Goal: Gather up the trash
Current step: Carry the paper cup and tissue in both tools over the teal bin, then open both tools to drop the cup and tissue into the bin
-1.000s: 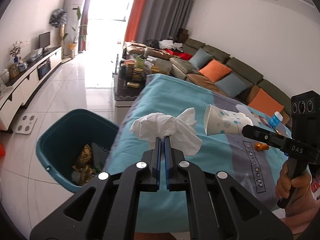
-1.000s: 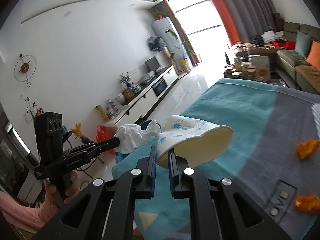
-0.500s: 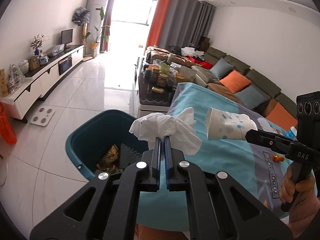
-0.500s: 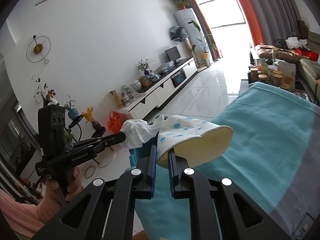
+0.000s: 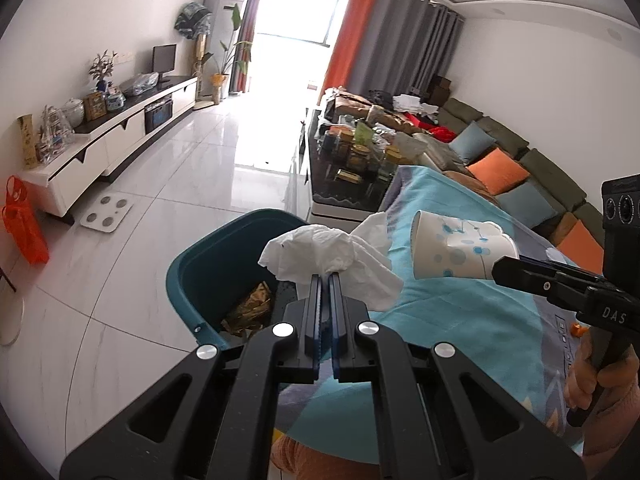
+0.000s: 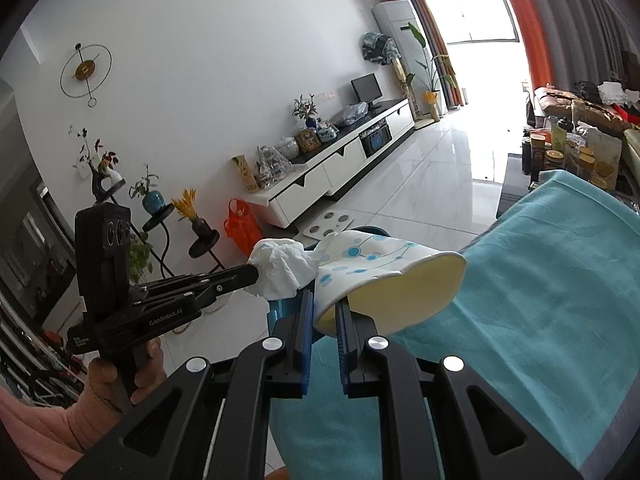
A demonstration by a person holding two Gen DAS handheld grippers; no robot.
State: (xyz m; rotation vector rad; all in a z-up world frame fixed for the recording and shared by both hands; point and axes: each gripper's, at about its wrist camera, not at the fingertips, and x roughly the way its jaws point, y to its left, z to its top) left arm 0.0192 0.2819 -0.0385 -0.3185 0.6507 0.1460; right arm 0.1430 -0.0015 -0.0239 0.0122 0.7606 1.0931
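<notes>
My left gripper (image 5: 325,278) is shut on a crumpled white tissue (image 5: 320,256) and holds it in the air over the near rim of a teal bin (image 5: 208,264) with brown trash inside. My right gripper (image 6: 323,308) is shut on the wall of a white paper cup (image 6: 384,276) with blue dots, held on its side over the table's left edge. The cup (image 5: 456,250) and the right gripper (image 5: 504,270) show at the right of the left wrist view. The tissue (image 6: 282,266) and the left gripper (image 6: 252,272) show left of the cup in the right wrist view.
A table with a teal and grey cloth (image 5: 472,320) lies right of the bin. Small orange scraps (image 5: 576,330) lie on it. A cluttered dark coffee table (image 5: 352,172) stands beyond. A white scale (image 5: 106,210) and an orange bag (image 5: 22,220) are on the tiled floor.
Both grippers have moved left off the table toward the bin, still holding the tissue and the cup. The bin now sits closer and more central under the tissue.
</notes>
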